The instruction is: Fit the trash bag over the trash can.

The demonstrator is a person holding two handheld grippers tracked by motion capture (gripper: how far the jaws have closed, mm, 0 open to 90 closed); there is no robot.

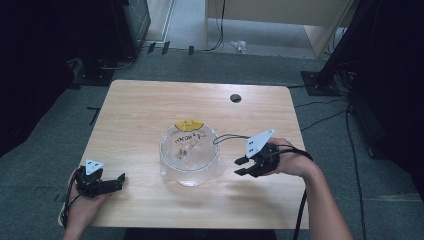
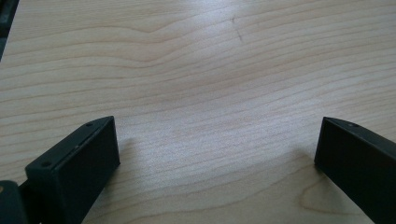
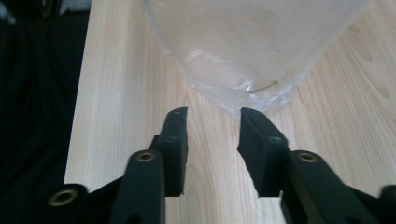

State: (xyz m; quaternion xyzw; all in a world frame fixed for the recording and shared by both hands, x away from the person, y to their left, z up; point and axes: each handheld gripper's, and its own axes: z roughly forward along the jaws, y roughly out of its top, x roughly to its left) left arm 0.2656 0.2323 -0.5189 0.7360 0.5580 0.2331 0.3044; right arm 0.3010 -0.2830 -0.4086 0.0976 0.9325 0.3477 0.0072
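Clear bag (image 3: 243,51) just ahead of right gripper (image 3: 212,123).

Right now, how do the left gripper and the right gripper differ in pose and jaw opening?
The left gripper sits at the table's near-left corner, far from the clear plastic container; the right gripper points at it from close by. The left gripper's jaws stand wide over bare wood; the right gripper's stand narrower. Both are open and hold nothing.
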